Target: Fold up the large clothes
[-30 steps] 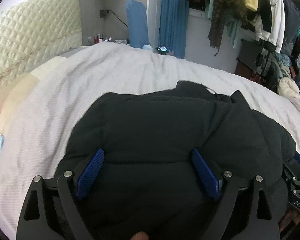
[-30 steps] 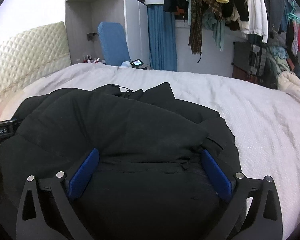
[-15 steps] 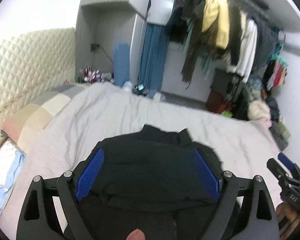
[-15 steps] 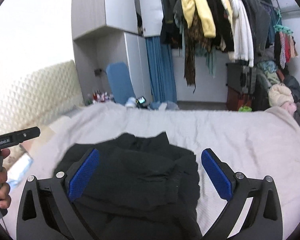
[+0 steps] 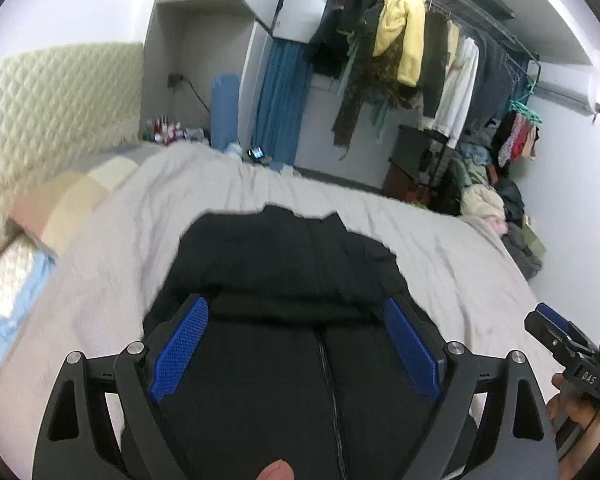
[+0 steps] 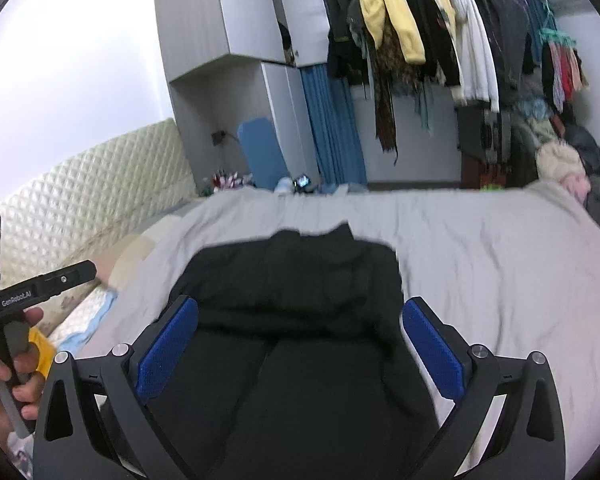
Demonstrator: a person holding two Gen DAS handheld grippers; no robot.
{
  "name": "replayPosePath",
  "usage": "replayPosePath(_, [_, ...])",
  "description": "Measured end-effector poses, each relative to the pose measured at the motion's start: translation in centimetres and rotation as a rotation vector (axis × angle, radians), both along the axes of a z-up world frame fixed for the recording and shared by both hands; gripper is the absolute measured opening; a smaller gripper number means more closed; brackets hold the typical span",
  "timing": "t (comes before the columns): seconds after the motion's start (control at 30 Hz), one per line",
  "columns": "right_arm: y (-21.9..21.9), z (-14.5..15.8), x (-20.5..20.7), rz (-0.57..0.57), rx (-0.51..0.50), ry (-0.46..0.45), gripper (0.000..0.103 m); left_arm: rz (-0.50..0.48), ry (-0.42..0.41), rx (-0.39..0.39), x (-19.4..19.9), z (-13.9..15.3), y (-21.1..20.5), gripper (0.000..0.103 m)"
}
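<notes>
Here a bulky black padded jacket (image 5: 284, 264) lies folded on a wide bed covered by a pale grey textured bedspread (image 5: 440, 240), and everything else can be placed from that jacket. Its upper half is doubled over the lower half, so a thick fold edge runs across it, and a zip line runs down the lower part. The jacket sits near the middle of the bedspread, with grey cloth showing on both sides of it and beyond its far edge.

The left gripper (image 5: 296, 344), black-framed with blue ribbed pads, hangs above the near part of the jacket; its fingers stand wide apart, one over each flank of the jacket, and nothing is pinched between them. The right gripper (image 6: 300, 344) has the same build and hangs likewise above the jacket, fingers spread wide and gripping nothing.

To the left of the jacket a cream quilted headboard (image 6: 80, 200) rises behind the pillows. Beyond the jacket's far edge stand a tall grey wardrobe (image 6: 220, 40) and a blue curtain (image 6: 332, 128). Farther right of the jacket, a rail of hanging clothes (image 6: 440, 20) includes a yellow hooded top (image 5: 400, 28).
</notes>
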State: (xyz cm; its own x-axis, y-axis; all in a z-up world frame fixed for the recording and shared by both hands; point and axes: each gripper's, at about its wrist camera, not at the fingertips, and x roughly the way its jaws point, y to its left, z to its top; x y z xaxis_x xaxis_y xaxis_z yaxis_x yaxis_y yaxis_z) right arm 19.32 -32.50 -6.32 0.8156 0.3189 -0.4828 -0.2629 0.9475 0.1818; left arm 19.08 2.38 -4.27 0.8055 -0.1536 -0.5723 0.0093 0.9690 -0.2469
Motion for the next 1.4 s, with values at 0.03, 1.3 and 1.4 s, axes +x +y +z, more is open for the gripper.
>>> replayPosePath(0.03, [-0.3, -0.7, -0.6, 0.002, 0.009, 0.014, 0.103, -0.005, 0.018, -0.007, -0.5, -0.9, 0.1, 0.091])
replayPosePath(1.3, [-13.1, -23.1, 4.2, -0.289, 0.390, 0.797, 0.103, 0.152, 0.602, -0.377, 1.1, -23.9, 16.0, 0.090])
replayPosePath(1.4, [-13.0, -24.4, 4.5, -0.273, 0.422, 0.854, 0.103, 0.173, 0.604, -0.417, 1.0, -24.5, 16.8, 0.090])
